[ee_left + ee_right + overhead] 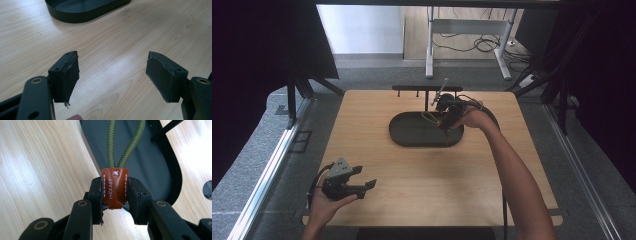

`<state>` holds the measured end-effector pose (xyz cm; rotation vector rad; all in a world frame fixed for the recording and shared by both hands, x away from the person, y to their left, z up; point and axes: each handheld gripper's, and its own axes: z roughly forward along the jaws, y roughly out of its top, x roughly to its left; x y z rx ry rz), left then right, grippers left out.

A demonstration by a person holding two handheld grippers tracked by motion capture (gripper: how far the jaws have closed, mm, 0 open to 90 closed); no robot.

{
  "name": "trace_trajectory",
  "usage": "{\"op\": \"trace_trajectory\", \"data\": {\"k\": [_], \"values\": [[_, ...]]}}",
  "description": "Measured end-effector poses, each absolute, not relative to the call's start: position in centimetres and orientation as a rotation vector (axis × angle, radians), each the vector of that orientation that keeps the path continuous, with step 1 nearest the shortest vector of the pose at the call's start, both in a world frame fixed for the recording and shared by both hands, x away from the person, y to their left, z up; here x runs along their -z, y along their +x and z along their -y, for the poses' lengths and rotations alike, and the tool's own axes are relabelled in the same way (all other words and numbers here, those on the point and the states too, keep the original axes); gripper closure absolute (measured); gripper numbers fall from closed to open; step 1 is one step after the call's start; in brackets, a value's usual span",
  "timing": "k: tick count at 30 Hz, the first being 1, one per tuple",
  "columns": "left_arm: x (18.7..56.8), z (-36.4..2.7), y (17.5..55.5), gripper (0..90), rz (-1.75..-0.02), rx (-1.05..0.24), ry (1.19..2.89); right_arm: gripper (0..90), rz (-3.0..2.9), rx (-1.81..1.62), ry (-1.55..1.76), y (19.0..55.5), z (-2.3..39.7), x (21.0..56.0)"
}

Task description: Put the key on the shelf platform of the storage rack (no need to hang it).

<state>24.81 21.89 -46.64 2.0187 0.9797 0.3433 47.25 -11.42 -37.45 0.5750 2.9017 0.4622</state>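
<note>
Cord, olive green and doubled into a loop (pixel 125 142), runs out of a brown leather tab (pixel 115 188) that the right tongs (pixel 115 195) have clamped from both sides, the pads pressing flat on the tab's stitched faces. Gripping the stiff leather rather than the soft cord probably gives a firmer hold and lets the loop hang free ahead of the jaws. In the right gripper view the loop reaches out over the dark oval tray (pixel 150 170), with the tab itself near the tray's rim; the far end of the cord runs out of the picture. From the high view the right tongs (pixel 447 120) sit over the tray's right part (pixel 412 141), at the far middle of the worktop (pixel 422 180), the forearm stretched well forward. The work in hand looks like setting the cord into the tray or lifting it from there; which of the two I cannot tell.

The left tongs (pixel 112 72) stand wide open with nothing between the pads, only bare wood beneath them. They rest at the near left corner of the worktop (pixel 357 181), well apart from the tray, likely parked out of the way while one hand does the job. A black rack (pixel 427 89) stands just behind the tray.
</note>
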Motion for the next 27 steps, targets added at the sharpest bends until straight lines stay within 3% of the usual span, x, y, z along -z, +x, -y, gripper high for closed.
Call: {"op": "trace_trajectory", "data": {"k": [11,27], "values": [[46.6,-22.0,24.8,26.9,-0.975,-0.344,2.019,67.0,-2.882,-0.480,0.580,48.2,11.1,37.2],[46.6,-22.0,24.8,26.9,-0.971,-0.341,2.016,67.0,-2.878,-0.470,0.613,50.2,10.7,39.7]]}}
